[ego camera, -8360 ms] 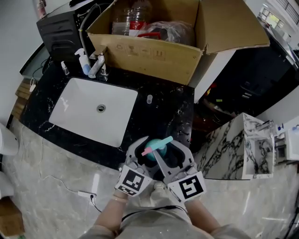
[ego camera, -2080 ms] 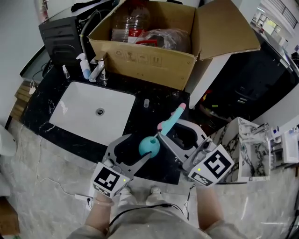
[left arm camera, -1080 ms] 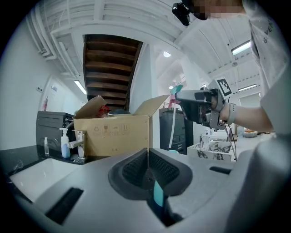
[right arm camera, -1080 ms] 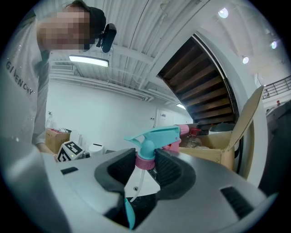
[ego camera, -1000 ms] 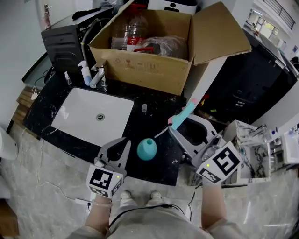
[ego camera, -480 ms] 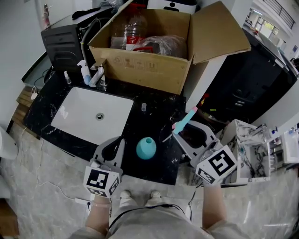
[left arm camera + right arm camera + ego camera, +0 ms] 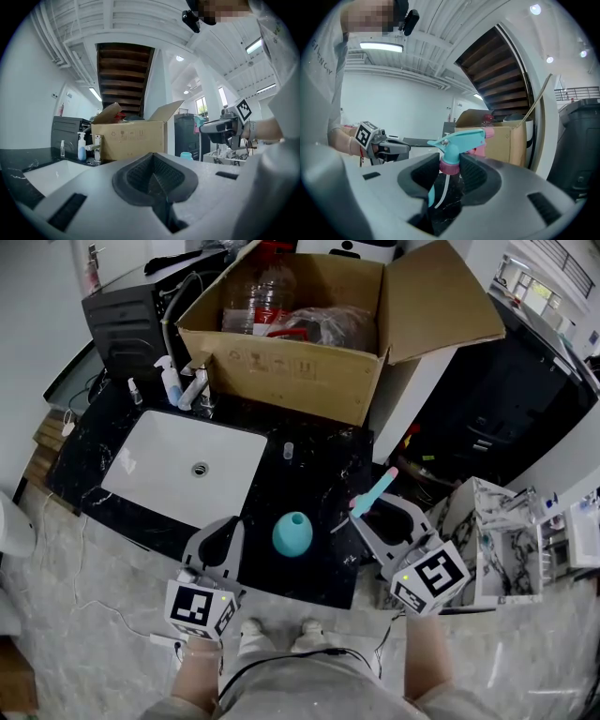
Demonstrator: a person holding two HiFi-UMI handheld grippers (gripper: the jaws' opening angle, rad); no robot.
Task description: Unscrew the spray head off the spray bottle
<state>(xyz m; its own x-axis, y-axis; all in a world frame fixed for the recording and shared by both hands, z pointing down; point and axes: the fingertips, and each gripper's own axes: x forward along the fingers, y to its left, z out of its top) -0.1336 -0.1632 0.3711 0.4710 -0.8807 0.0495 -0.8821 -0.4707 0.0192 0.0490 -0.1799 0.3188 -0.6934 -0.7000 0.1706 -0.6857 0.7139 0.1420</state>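
The teal spray bottle (image 7: 292, 533) stands upright on the black counter (image 7: 319, 474) with its neck bare. Its teal and pink spray head (image 7: 374, 491) is off it, to the right, with my right gripper (image 7: 376, 513) shut on the head's pink collar. In the right gripper view the spray head (image 7: 461, 140) sits between the pads and its dip tube hangs down. My left gripper (image 7: 224, 534) is left of the bottle, apart from it, shut and holding nothing. In the left gripper view its jaws are pressed together, and the bottle (image 7: 186, 155) shows small beyond them.
A white sink (image 7: 178, 470) lies left of the bottle, with a faucet (image 7: 194, 379) and a pump bottle (image 7: 169, 369) behind it. An open cardboard box (image 7: 291, 343) with several items fills the back. A small clear vial (image 7: 288, 450) stands near the bottle. A marble shelf (image 7: 497, 521) is at the right.
The spray head has come off the bottle. My left gripper let go of the bottle on the counter and drew back. My right gripper carried the head off to the right.
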